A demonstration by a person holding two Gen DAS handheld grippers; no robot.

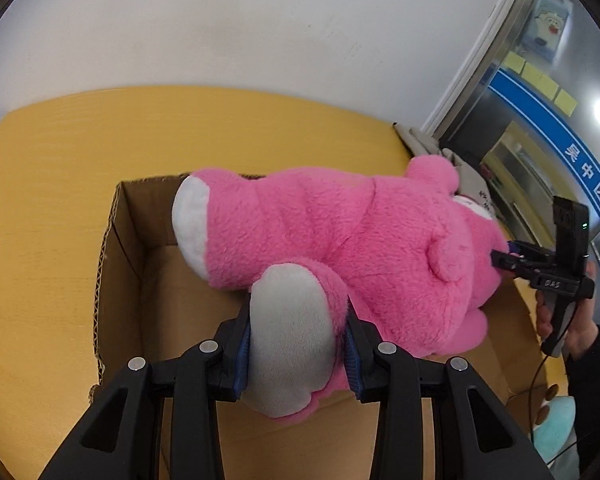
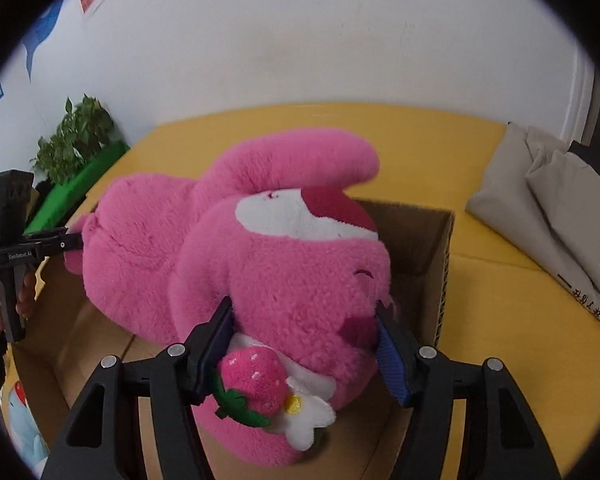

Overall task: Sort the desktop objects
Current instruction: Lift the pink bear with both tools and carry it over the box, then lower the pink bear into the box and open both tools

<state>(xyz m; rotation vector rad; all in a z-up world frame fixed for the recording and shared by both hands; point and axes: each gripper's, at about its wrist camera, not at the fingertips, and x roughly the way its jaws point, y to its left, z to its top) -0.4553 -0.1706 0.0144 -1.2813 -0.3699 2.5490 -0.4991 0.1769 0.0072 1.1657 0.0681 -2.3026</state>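
The left tool (image 1: 296, 352) is clenched on the white-soled foot of the pink plush bear (image 1: 340, 240), while the right tool (image 2: 306, 344) grips its head, pads pressing the fur on both sides. The bear hangs stretched between them over the open cardboard box (image 1: 120, 248), legs overhanging its far-left rim. It is fluffy, with a strawberry and flower on it. The box sits on a yellow table (image 1: 40, 200) against a white wall (image 1: 260, 20); grey bags (image 2: 540, 200) lie far right.

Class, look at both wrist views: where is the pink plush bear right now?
The bear hangs over the open cardboard box, left gripper clamping its foot, right gripper its head.
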